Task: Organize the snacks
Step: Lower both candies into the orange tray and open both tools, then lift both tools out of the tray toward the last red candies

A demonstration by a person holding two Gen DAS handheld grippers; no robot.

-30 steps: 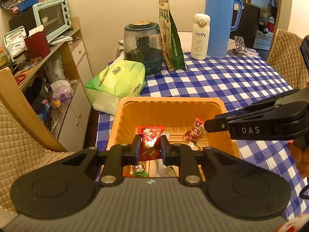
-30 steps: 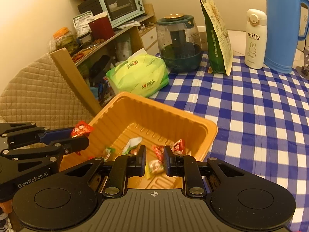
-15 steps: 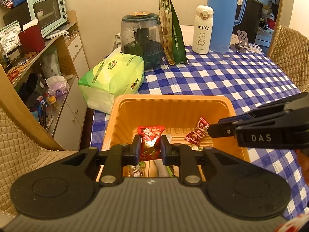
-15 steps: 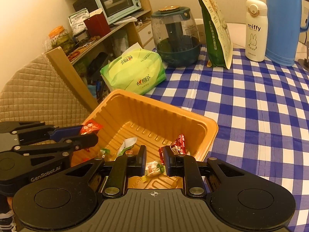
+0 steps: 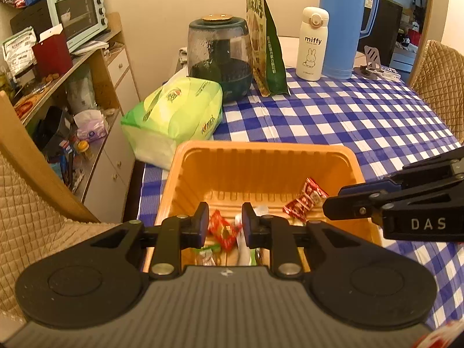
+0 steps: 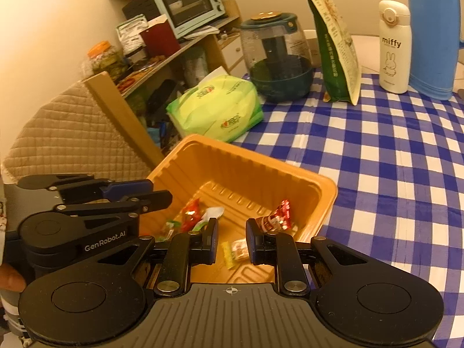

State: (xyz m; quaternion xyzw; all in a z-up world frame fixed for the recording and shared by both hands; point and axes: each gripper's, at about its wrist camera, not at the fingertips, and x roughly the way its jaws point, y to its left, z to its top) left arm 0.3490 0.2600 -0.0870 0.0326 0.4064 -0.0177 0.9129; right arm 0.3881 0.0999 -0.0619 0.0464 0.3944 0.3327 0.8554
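Snacks (image 6: pixel 275 219) lie loose in the orange tray (image 5: pixel 290 150) on the counter (image 5: pixel 362 116). Left gripper (image 5: pixel 225 224) and right gripper (image 6: pixel 231 239) both hang over it, jaws apart, holding nothing. No loose snacks visible outside; likely near done.

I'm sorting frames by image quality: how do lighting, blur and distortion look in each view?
Left wrist view: warm yellowish cast, the snacks between the fingers smeared by blur, the shelf bowed by the fisheye. Right wrist view: same warm cast, sharper snacks in the orange tray, dark corners, the blue flask cut off.
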